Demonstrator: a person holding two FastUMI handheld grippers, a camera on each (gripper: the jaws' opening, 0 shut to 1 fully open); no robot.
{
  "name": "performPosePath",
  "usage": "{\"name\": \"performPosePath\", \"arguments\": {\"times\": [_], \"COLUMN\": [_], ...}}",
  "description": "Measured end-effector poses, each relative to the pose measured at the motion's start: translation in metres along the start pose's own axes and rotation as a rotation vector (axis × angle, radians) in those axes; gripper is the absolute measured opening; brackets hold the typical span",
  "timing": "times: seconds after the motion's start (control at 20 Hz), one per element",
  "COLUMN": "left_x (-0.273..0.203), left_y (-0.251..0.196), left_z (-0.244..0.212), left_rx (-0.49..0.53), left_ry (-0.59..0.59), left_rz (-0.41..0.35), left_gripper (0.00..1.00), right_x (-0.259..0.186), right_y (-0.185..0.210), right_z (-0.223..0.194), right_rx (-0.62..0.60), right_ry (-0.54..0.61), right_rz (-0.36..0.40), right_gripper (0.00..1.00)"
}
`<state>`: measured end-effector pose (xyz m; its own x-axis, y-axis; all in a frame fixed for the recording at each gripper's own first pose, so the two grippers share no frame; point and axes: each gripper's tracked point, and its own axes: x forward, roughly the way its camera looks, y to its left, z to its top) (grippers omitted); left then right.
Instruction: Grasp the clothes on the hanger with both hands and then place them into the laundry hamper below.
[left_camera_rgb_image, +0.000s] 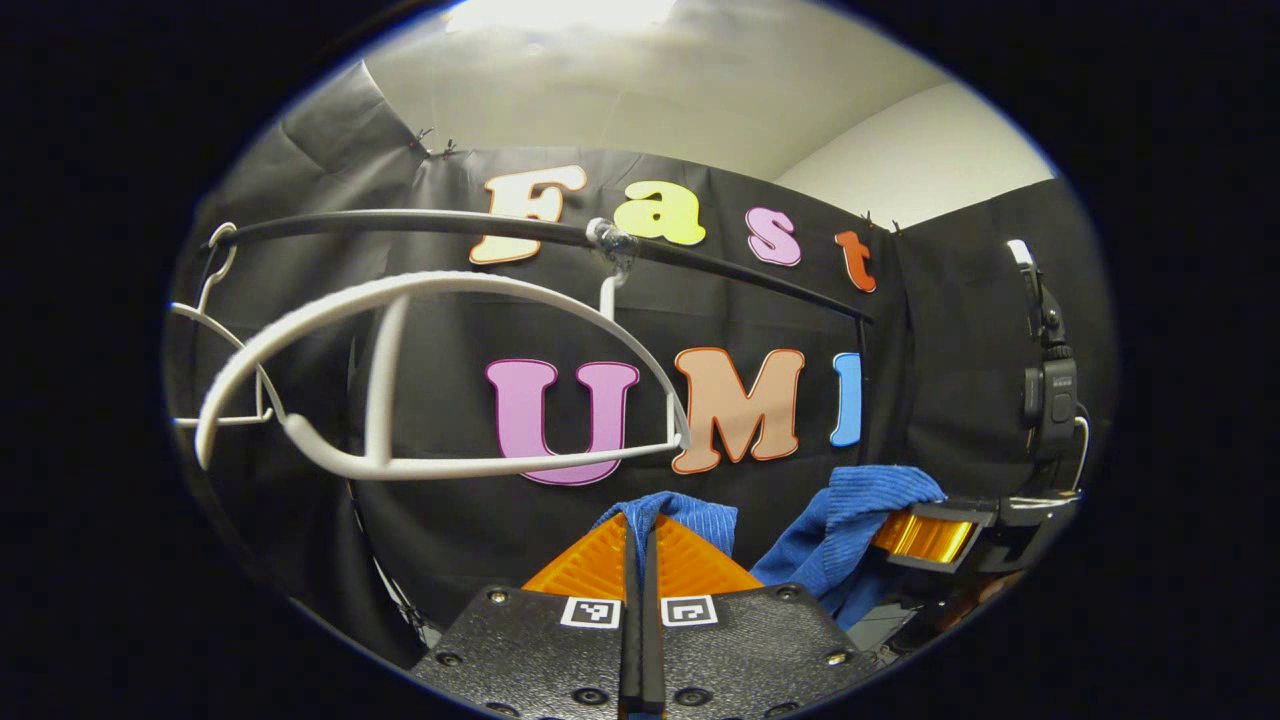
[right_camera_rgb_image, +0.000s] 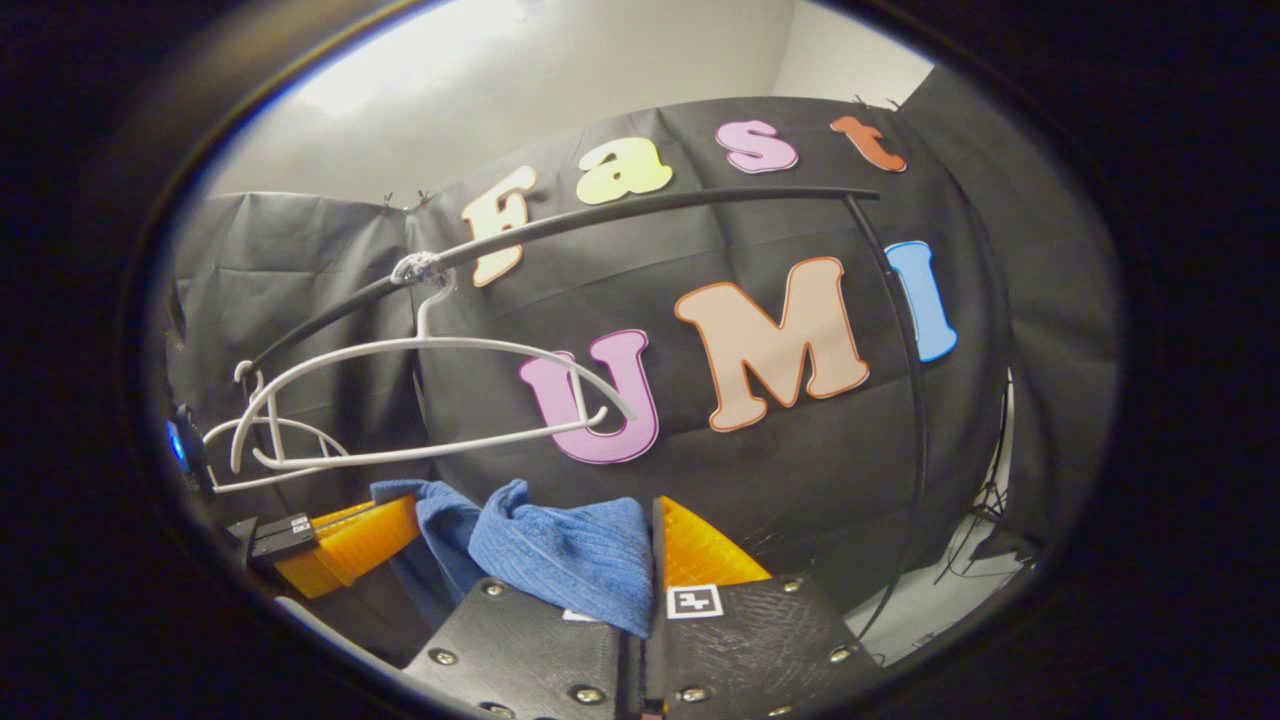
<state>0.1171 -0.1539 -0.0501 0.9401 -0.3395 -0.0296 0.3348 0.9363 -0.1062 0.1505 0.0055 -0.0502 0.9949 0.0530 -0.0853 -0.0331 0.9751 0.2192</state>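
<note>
A blue ribbed garment (left_camera_rgb_image: 840, 530) hangs stretched between both grippers, below and clear of the hanger. In the left gripper view, my left gripper (left_camera_rgb_image: 640, 525) is shut with a fold of the blue cloth pinched at its tips. Farther right, my right gripper (left_camera_rgb_image: 925, 537) holds the garment's other end. In the right gripper view, the garment (right_camera_rgb_image: 560, 550) drapes over one finger, and my right gripper (right_camera_rgb_image: 655, 520) is shut on it. The left gripper (right_camera_rgb_image: 345, 550) shows at lower left. The white hanger (left_camera_rgb_image: 440, 380) (right_camera_rgb_image: 420, 400) hangs bare from the black rail (left_camera_rgb_image: 500, 225) (right_camera_rgb_image: 650, 205).
A second white hanger (left_camera_rgb_image: 215, 330) (right_camera_rgb_image: 260, 440) hangs at the rail's far left end. The rail's black upright post (right_camera_rgb_image: 915, 400) stands to the right, with a stand's legs (right_camera_rgb_image: 985, 500) beyond it. Black cloth walls close the booth behind.
</note>
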Motion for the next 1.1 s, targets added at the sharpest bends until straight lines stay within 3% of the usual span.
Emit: {"name": "performPosePath", "arguments": {"times": [0.15, 0.6, 0.9, 1.1], "left_x": [0.01, 0.033, 0.029, 0.021], "left_y": [-0.005, 0.004, 0.034, 0.056], "left_z": [-0.014, -0.084, -0.219, -0.299], "left_rx": [-0.027, 0.031, -0.004, -0.117], "left_ry": [0.015, 0.01, 0.153, 0.244], "left_rz": [-0.023, -0.009, 0.067, 0.103], "left_gripper": [0.01, 0.0, 0.01, 0.01], "right_x": [0.011, 0.047, 0.059, 0.059], "right_y": [0.001, -0.016, -0.044, -0.064], "right_z": [-0.015, -0.093, -0.245, -0.343], "right_rx": [0.019, 0.034, 0.069, 0.075], "right_ry": [0.007, 0.023, 0.197, 0.317], "right_rz": [0.03, 0.004, -0.028, -0.061], "right_gripper": [0.05, 0.05, 0.05, 0.05]}}
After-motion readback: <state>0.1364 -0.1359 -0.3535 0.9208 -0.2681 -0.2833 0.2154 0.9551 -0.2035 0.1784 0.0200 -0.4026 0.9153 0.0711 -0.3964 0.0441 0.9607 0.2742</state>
